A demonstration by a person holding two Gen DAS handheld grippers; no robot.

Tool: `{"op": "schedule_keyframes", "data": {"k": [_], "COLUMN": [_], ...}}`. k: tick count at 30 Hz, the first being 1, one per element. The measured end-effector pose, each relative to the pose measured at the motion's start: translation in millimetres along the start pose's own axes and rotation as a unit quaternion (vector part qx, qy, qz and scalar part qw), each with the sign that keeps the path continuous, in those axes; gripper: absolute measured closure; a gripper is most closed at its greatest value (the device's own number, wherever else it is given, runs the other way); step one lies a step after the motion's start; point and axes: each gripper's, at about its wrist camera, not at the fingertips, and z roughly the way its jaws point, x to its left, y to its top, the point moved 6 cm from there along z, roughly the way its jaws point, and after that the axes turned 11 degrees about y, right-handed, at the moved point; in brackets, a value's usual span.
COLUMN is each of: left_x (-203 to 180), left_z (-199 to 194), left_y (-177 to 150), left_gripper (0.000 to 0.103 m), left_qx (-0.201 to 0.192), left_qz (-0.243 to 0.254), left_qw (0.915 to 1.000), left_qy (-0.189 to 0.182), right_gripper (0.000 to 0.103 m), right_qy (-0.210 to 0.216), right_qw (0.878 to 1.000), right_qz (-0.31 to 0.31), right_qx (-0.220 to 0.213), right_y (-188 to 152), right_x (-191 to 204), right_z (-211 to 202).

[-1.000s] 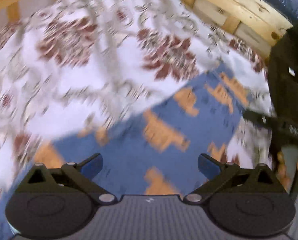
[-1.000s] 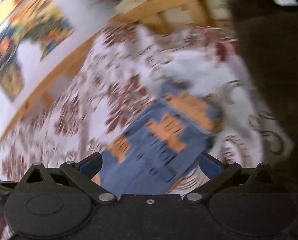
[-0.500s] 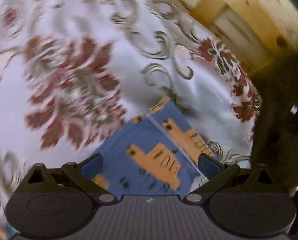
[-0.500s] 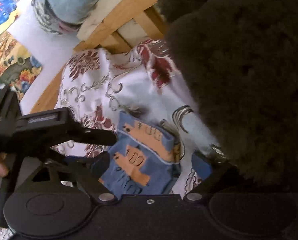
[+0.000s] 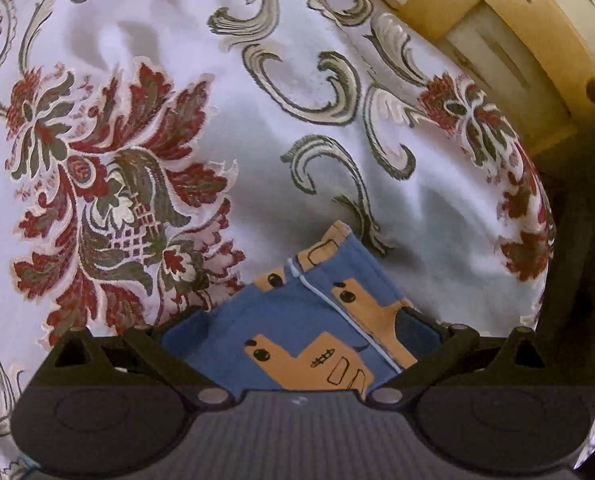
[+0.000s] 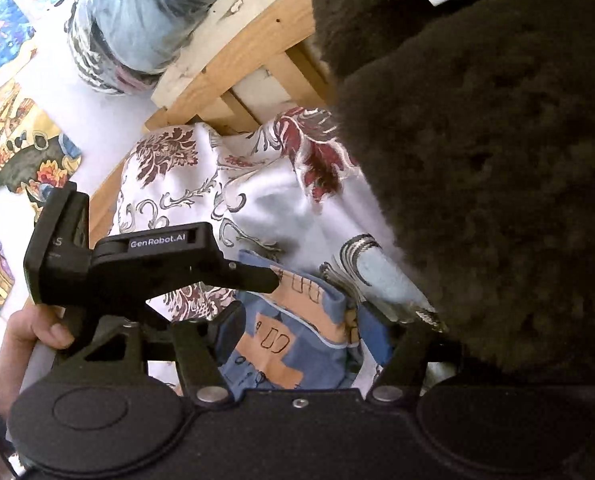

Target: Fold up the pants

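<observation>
Pants (image 5: 309,320): small blue garment printed with orange blocky figures and edged with a pale piping seam; folded into a compact bundle lying on the floral cloth, near the cloth's edge by the wooden frame.
Pants, right wrist view (image 6: 297,340): same bundle, layers doubled over, one orange-printed corner turned up at the far side.
Left claw (image 5: 301,324): both fingers spread wide, one on each side of the pants; blue pads sit at the garment's outer edges, with no cloth pinched between them. Whether the pads touch the fabric cannot be told.
Right claw (image 6: 301,332): fingers likewise well apart, straddling the pants from the opposite side; nothing clamped.
Left claw, seen from the right wrist view (image 6: 253,276): black finger tip resting over the far edge of the pants; body marked "GenRobot.AI".
Hand (image 6: 29,336): grips the left claw's handle, left of the pants.
Floral cloth (image 5: 177,160): white satin-like cover with red flowers and grey-green scrolls, spread beneath the pants, mildly creased.
Wooden frame (image 5: 517,40): pale slatted timber beyond the cloth's edge, past the pants.
Dark fleece garment (image 6: 497,160): brown, fuzzy, fills the area right of the pants; a white label shows at its top.
Plastic-wrapped bundle (image 6: 137,20): rests on the wooden frame, well beyond the pants.
Patterned sheet (image 6: 13,140): colourful print, far left of the pants.
</observation>
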Motion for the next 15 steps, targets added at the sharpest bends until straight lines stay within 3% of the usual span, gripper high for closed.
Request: {"op": "schedule_keyframes", "data": {"k": [4, 6, 13, 15], "left_x": [3.1, 0.1, -7.7, -13.7], "left_z": [2.5, 3.3, 8.2, 7.6], "left_y": [3.3, 1.4, 0.3, -1.2], "left_gripper": [0.000, 0.000, 0.000, 0.000], "left_qx": [-0.002, -0.004, -0.007, -0.006], "left_qz": [-0.003, 0.002, 0.022, 0.022], "left_qw": [1.0000, 1.0000, 0.9994, 0.9993], "left_qy": [0.004, 0.009, 0.024, 0.028], "right_gripper": [0.045, 0.057, 0.065, 0.075], "right_qy": [-0.022, -0.031, -0.032, -0.034], "right_qw": [1.000, 0.999, 0.999, 0.999], "right_qz": [0.002, 0.012, 0.011, 0.015], "right_qx": [0.000, 0.010, 0.010, 0.009], "right_y": [0.1, -1.7, -3.9, -3.5], "right_x": [-5.1, -11.1, -12.2, -15.1], "right_z": [7.1, 11.5, 14.8, 15.5]}}
